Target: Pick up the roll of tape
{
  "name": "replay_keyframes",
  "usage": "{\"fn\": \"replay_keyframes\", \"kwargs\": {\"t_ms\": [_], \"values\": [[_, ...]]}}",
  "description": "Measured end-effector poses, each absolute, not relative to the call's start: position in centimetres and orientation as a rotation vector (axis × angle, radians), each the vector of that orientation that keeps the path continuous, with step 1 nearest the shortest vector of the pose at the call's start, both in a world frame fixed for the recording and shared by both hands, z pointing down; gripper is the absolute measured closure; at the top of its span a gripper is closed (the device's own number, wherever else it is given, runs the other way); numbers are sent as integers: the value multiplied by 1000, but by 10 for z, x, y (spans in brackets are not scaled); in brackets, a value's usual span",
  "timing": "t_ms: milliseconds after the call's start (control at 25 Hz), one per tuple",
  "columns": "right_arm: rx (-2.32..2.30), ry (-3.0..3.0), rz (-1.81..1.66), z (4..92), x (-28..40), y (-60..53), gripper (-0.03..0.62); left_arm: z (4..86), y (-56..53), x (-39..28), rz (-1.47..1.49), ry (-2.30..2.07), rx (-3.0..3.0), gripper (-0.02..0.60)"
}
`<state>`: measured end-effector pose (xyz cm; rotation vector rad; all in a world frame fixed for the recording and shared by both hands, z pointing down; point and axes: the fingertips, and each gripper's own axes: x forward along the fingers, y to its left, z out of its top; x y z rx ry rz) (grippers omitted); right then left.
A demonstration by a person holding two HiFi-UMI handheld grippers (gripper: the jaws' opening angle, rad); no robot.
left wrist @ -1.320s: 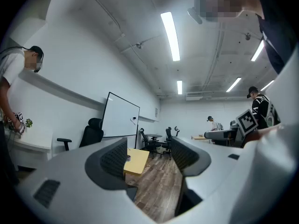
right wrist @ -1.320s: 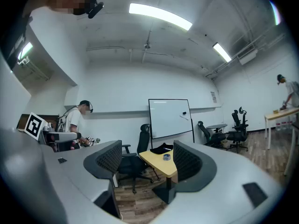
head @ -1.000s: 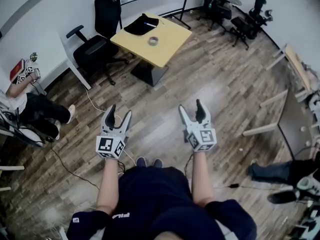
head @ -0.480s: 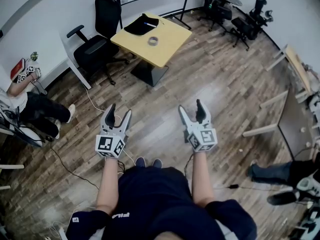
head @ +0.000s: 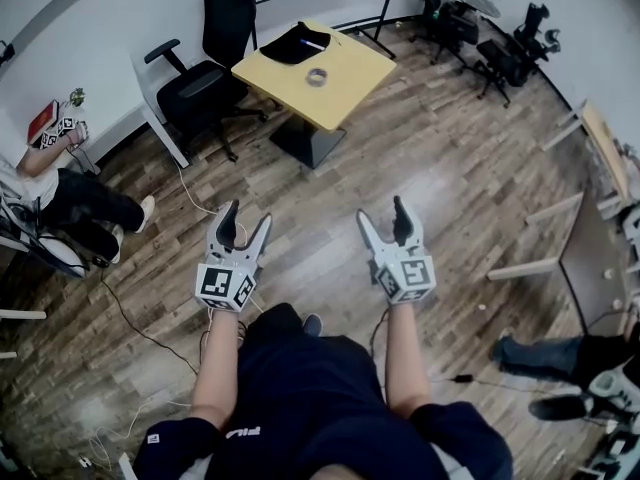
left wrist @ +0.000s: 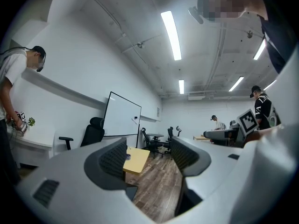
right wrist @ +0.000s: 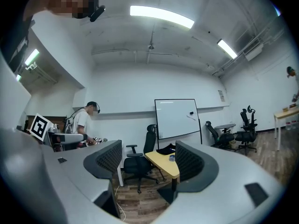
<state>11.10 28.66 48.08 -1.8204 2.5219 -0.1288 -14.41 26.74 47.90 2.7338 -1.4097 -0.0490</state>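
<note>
A grey roll of tape (head: 317, 76) lies on the small yellow table (head: 345, 93) far ahead of me across the wooden floor. It shows small past the left gripper's inner finger as the tape (left wrist: 128, 157), and in the right gripper view as the tape (right wrist: 172, 157) on the table (right wrist: 161, 162). My left gripper (head: 244, 222) and right gripper (head: 381, 215) are held side by side at waist height. Both are open and hold nothing. A black cloth (head: 295, 46) lies on the table's far end.
A black office chair (head: 205, 78) stands left of the table, and a whiteboard (right wrist: 177, 117) behind it. A person (head: 60, 203) is at the far left. More chairs (head: 500, 48) stand at the back right, wooden frames (head: 560, 228) at the right. A cable (head: 185, 193) runs over the floor.
The head view has shifted a little, so the table and chair now sit slightly further right. Both grippers stay open in the same pose; the left one is slightly higher.
</note>
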Motion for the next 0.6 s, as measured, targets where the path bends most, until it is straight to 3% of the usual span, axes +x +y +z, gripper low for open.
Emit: {"fn": "replay_keyframes", "kwargs": {"t_ms": [600], "values": [[-1822,2528,-145,493,123,239,264,492,213,-111,-96,-1322,2750,299]]}}
